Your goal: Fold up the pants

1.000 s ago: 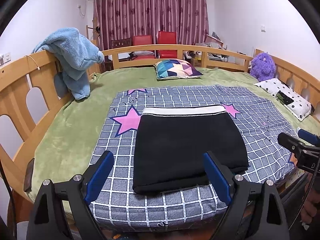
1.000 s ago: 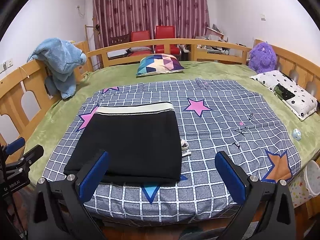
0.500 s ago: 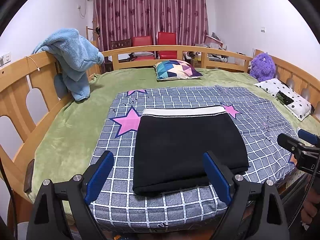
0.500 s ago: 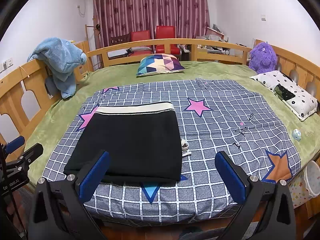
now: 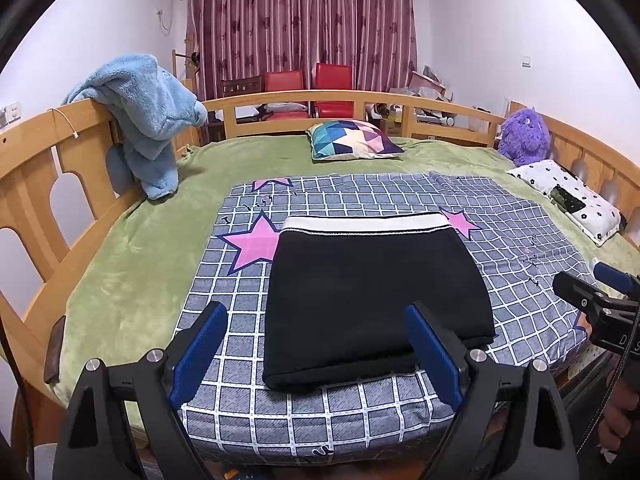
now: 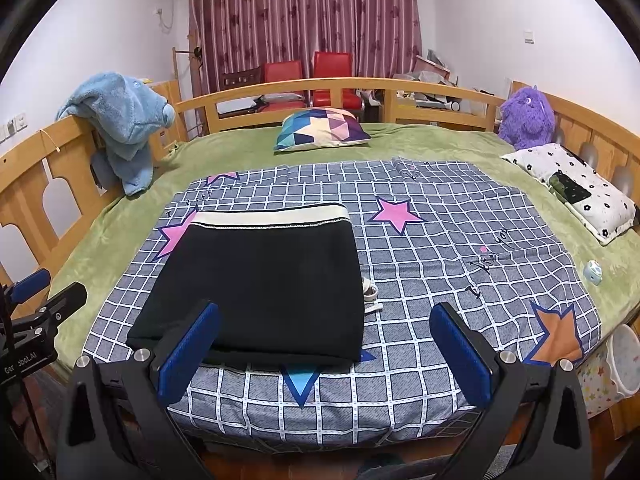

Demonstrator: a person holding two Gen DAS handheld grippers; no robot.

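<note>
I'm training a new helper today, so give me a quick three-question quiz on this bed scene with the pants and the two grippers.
1. True or false: the black pants lie folded on the checked sheet.
2. What colour is the pants' waistband?
3. Does the left gripper or right gripper hold anything? A) left, B) right, C) neither

Key: 1 true; 2 cream white; 3 C, both open.

Left tongs (image 5: pixel 316 344) and right tongs (image 6: pixel 324 350): both spread wide, empty, angled downward, side by side.
</note>
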